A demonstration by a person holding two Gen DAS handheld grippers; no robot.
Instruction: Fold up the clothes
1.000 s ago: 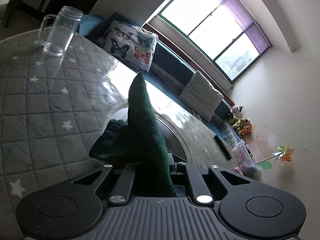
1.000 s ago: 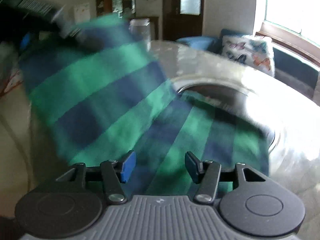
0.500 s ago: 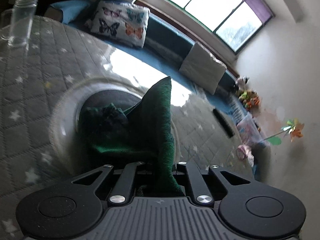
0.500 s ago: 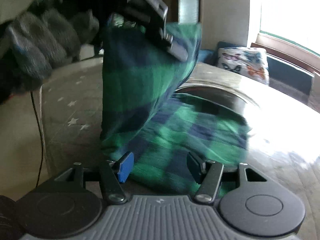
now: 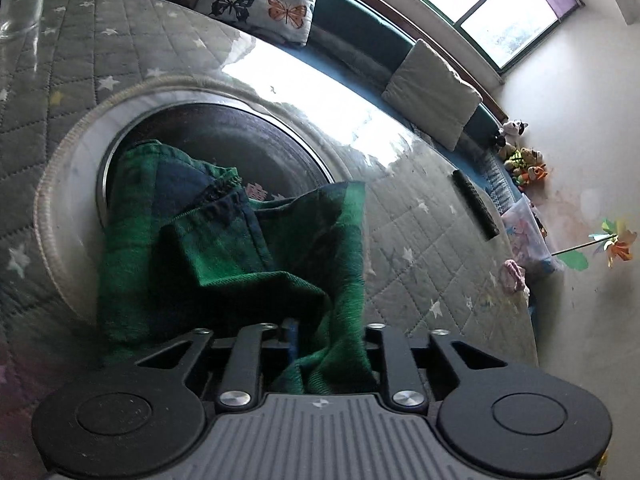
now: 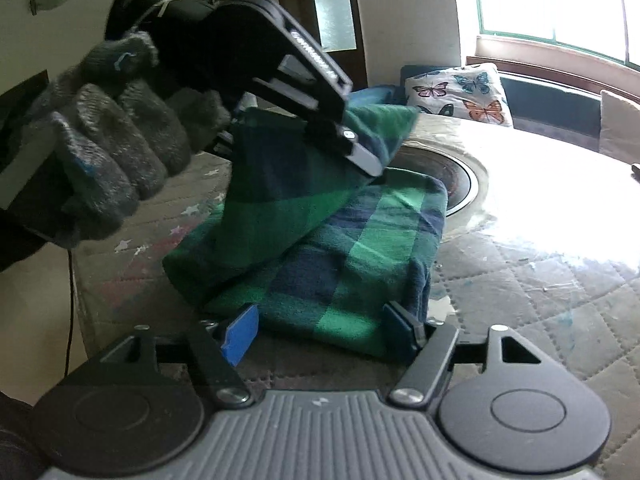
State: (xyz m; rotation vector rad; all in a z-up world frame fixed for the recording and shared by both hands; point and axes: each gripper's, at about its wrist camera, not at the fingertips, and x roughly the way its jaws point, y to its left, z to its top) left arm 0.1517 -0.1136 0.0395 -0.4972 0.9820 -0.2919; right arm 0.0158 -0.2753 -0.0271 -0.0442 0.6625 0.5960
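A green and navy plaid garment (image 5: 224, 248) lies folded on the quilted grey table (image 5: 420, 264), partly over a round dark inset (image 5: 256, 144). One flap of it runs up between the fingers of my left gripper (image 5: 326, 340), whose jaws are opening with the cloth still caught in them. In the right wrist view the left gripper (image 6: 360, 160) holds that flap (image 6: 280, 200) raised above the folded stack (image 6: 360, 264). My right gripper (image 6: 320, 332) is low at the stack's near edge. Its jaws are opening, and its blue pads (image 6: 240, 334) flank the fold without pinching it.
A gloved hand (image 6: 112, 152) grips the left tool. A clear glass mug (image 5: 16, 0) stands at the far left, a black remote (image 5: 474, 208) lies at the right and a pink scrap (image 5: 514, 276) sits near the table's edge. A butterfly cushion (image 5: 264, 0) rests on the window bench.
The left gripper has swung over and come down with the flap, laying it across the garment. The right gripper's jaws have widened and the garment now sits as a folded stack before it.
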